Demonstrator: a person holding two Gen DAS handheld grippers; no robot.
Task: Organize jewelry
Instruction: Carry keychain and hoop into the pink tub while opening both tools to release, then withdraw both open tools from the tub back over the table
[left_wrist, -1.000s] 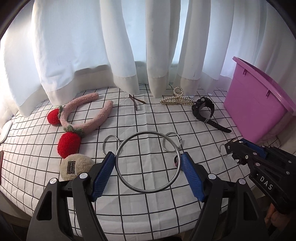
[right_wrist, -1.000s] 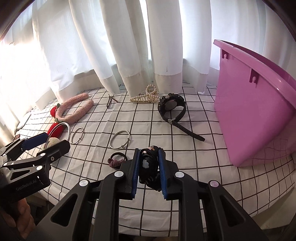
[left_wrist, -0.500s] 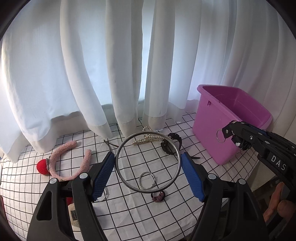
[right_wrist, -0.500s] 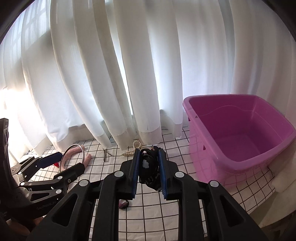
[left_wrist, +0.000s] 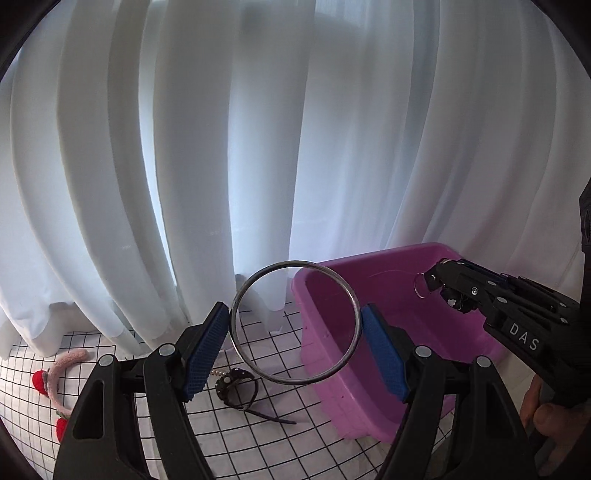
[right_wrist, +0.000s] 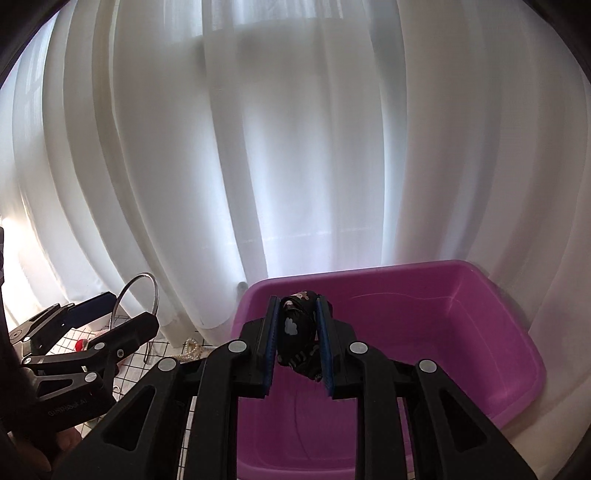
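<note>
My left gripper (left_wrist: 293, 308) is shut on a large silver bangle (left_wrist: 352, 295), held upright between its blue pads and lifted off the table. The bangle overlaps the left rim of the purple bin (left_wrist: 369, 254) in this view. My right gripper (right_wrist: 297, 301) is shut on a small black patterned accessory (right_wrist: 295, 328) and hovers over the open purple bin (right_wrist: 406, 264), which looks empty. In the left wrist view the right gripper (left_wrist: 437, 284) comes in from the right with a thin metal ring (left_wrist: 421, 285) dangling at its tip. The left gripper (right_wrist: 125, 308) and bangle (right_wrist: 155, 291) show at the left.
On the checked cloth (left_wrist: 258, 435) lie a black watch (left_wrist: 236, 387) and a pink headband with red pompoms (left_wrist: 62, 365). A pearl clip (right_wrist: 190, 347) lies near the curtain. White curtains (left_wrist: 258, 147) hang behind everything. A hand (left_wrist: 546, 421) grips the right tool.
Both grippers have risen and swung right toward the purple bin, each keeping its item. The table items have dropped low in view, and the bin's inside now shows.
</note>
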